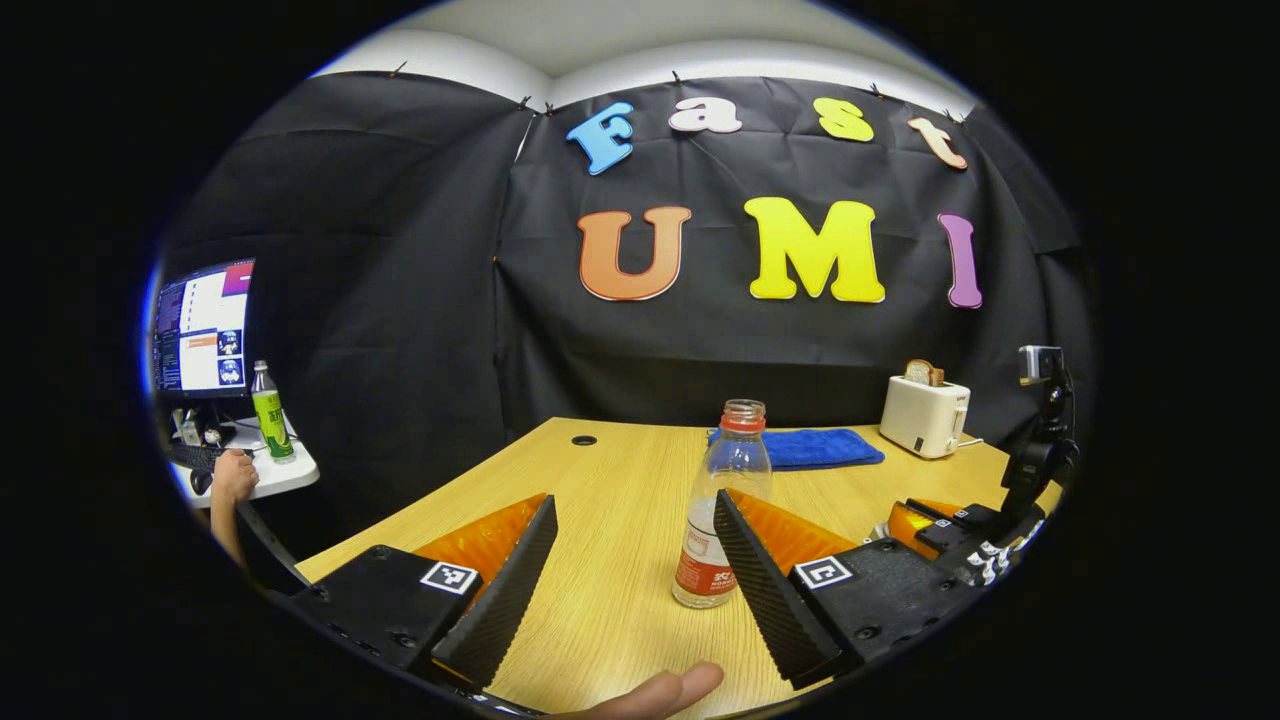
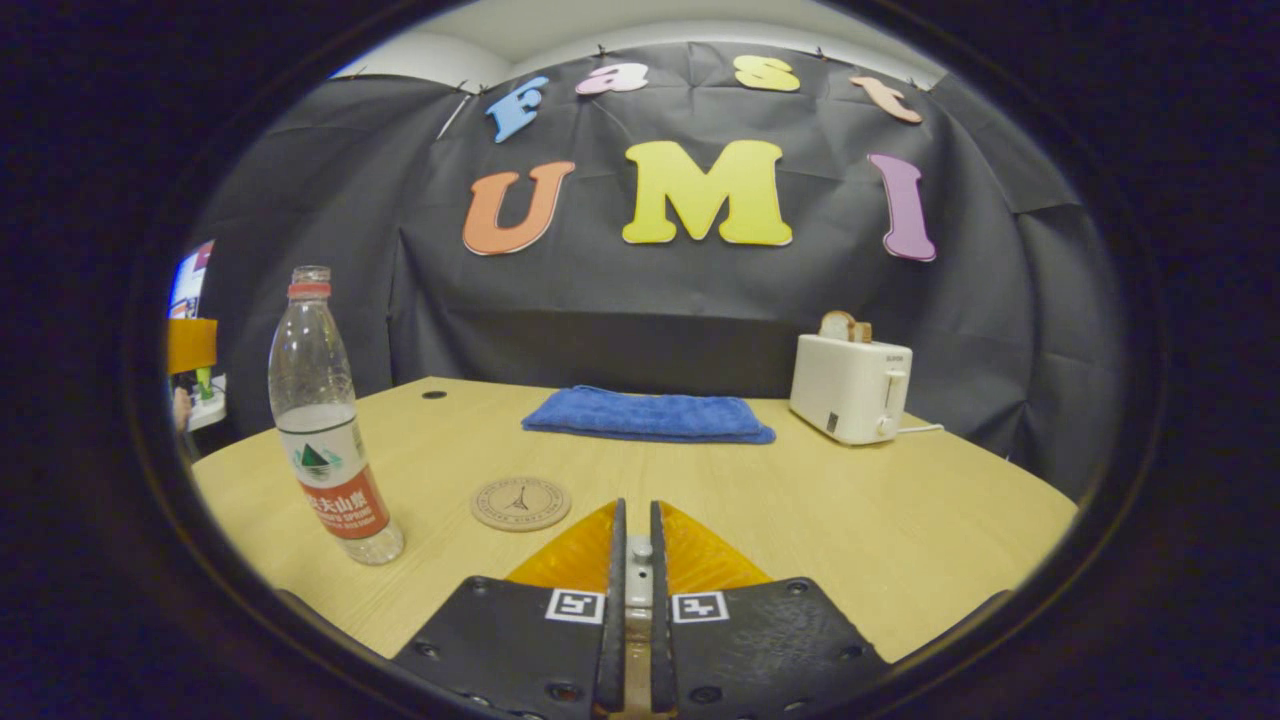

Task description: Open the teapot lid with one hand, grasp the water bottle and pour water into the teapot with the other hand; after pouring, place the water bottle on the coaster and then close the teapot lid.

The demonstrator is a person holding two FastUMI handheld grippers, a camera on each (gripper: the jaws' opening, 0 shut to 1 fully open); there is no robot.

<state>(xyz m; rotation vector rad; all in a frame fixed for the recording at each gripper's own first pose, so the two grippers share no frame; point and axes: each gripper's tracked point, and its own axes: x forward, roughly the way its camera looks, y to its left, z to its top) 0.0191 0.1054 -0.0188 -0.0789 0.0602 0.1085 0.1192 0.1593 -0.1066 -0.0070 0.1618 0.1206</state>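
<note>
My left gripper (image 1: 628,555) has two black housing blocks, each with a square black-and-white coded marker on its top face and small round screws near the edges. Translucent orange panels rise behind the long wedge-shaped fingers (image 1: 768,590), whose inner faces are finely ribbed. My right gripper (image 2: 632,560) is built the same: black blocks, paired coded markers, orange panels, screws, and a pale metal rail with one screw between the jaws.

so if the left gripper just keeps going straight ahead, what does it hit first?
Probably the water bottle. In the left gripper view the left gripper is open, and the bottle stands upright on the table just ahead, toward its right finger. Depth is unclear, so that finger may clip it.
</note>
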